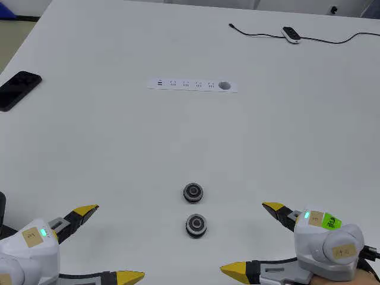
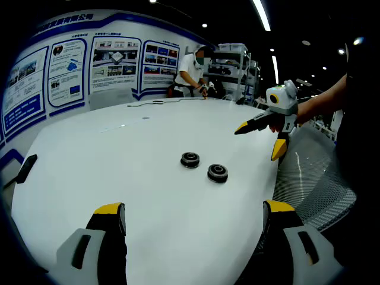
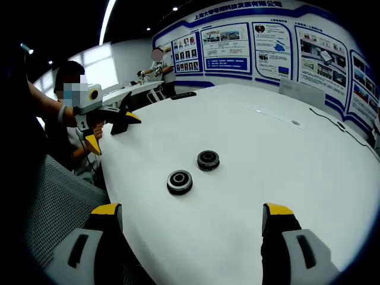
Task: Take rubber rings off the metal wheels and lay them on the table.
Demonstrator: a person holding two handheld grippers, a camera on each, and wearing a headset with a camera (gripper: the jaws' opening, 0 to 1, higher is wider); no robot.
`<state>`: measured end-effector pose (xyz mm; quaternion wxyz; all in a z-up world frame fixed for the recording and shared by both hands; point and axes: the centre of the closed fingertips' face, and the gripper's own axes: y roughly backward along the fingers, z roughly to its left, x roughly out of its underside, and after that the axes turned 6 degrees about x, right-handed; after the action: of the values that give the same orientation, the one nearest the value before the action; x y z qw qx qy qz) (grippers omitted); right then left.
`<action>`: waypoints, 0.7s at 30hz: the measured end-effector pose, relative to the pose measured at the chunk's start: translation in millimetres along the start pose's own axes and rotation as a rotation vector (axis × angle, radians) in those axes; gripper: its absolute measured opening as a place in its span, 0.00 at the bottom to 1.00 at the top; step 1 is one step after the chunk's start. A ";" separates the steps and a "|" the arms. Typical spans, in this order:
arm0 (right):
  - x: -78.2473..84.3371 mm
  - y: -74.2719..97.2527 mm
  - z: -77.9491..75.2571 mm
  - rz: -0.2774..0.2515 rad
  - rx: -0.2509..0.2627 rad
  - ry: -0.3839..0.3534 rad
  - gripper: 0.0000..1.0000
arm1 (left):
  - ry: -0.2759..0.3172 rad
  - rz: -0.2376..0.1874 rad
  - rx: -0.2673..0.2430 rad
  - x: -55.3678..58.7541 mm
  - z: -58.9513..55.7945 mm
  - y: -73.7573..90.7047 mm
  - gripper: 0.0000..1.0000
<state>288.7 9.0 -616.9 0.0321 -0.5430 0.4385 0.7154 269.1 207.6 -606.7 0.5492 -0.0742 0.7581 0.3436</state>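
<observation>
Head view: the smooth white counter (image 1: pixel 119 148) carries two small round metal wheels side by side near its front edge, the far wheel (image 1: pixel 193 192) and the near wheel (image 1: pixel 196 225). Each has a shiny grey hub with black rubber rings (image 1: pixel 186 193) fitted around its rim. The left gripper (image 1: pixel 108 243) and the right gripper (image 1: pixel 252 238) flank them, well apart from both. Both are white plastic bodies with black jaws tipped in yellow, spread wide and holding nothing. Tan paper labels and a green sticker sit on the bodies, their writing too small to read. Farther back lie a flat white power strip (image 1: pixel 192 85), a glossy black phone (image 1: pixel 18 89) and a thin black cable (image 1: pixel 255 34).

Left gripper view: the left gripper's (image 2: pixel 194 208) jaws stand released. Beyond them the wheels rest on the counter (image 2: pixel 119 154), far wheel (image 2: pixel 190 159) and near wheel (image 2: pixel 217 173). The right gripper (image 2: pixel 259 142) hangs parted beyond them. Blue-bordered posters (image 2: pixel 65 65) line the wall, their text illegible.

Right gripper view: the right gripper's (image 3: pixel 193 209) jaws gape empty. The near wheel (image 3: pixel 179 181) and far wheel (image 3: pixel 208 160) lie flat.
</observation>
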 end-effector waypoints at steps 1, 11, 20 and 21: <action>0.1 0.0 0.0 0.000 0.000 0.000 0.99 | 0.000 0.001 0.000 0.0 0.0 -0.4 0.98; 1.9 -1.1 -0.6 0.010 -0.005 -0.008 0.99 | 0.004 0.011 0.006 1.6 0.8 -4.2 0.97; 2.8 -2.9 -0.1 0.019 -0.010 -0.016 0.99 | 0.005 0.022 0.011 4.3 3.4 -5.4 0.96; 2.9 -3.1 0.1 0.020 -0.010 -0.017 0.99 | 0.006 0.023 0.014 4.8 3.1 -5.6 0.96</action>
<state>289.1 9.7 -621.1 0.0259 -0.5326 0.4403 0.7224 272.5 206.6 -613.9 0.5435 -0.0626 0.7628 0.3447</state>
